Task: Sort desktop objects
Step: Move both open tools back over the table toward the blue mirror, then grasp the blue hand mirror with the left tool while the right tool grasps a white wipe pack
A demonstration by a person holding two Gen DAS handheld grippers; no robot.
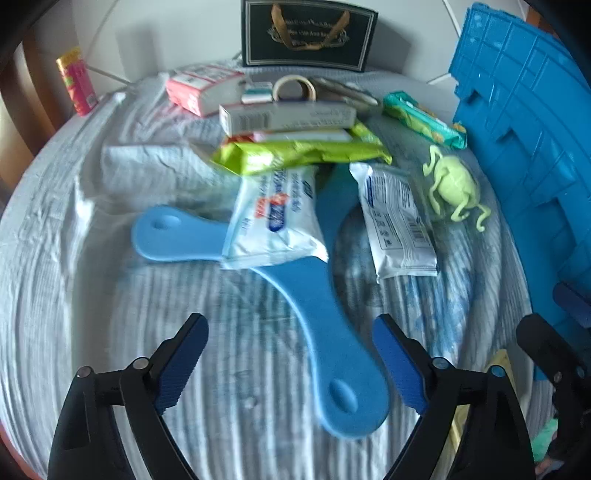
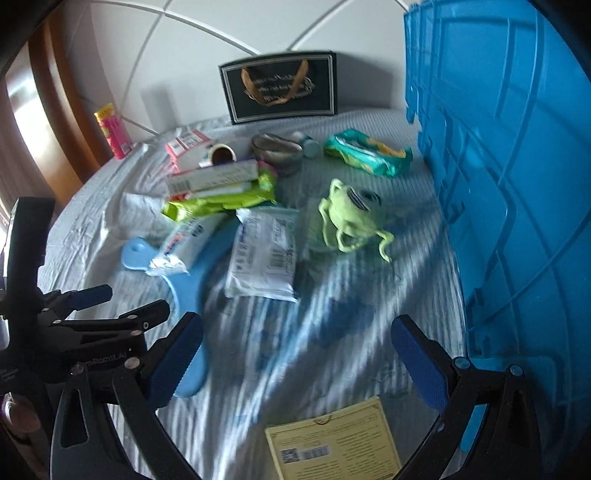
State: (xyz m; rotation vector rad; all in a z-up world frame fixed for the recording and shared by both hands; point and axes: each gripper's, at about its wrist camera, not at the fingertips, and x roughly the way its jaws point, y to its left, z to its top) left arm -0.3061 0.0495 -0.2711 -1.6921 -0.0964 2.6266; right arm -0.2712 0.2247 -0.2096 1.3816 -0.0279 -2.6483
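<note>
A cloth-covered desk holds a pile of objects. A blue boomerang-shaped piece (image 1: 325, 317) lies in front, one arm running between the fingers of my left gripper (image 1: 291, 325), which is open above it without touching. A white wipes pack (image 1: 277, 218) rests on the boomerang; a second white pack (image 1: 399, 229) lies beside it. A green monster toy (image 2: 351, 218) sits right of the packs. My right gripper (image 2: 295, 321) is open over bare cloth, nothing between its fingers. Behind are a green snack bag (image 1: 295, 155), stacked boxes (image 1: 284, 116) and a teal pack (image 2: 369, 153).
A tall blue plastic crate (image 2: 517, 184) walls off the right side. A black gift bag (image 1: 306, 35) stands at the back wall, a pink can (image 1: 75, 81) at the far left. A yellow card (image 2: 332, 443) lies near the front edge.
</note>
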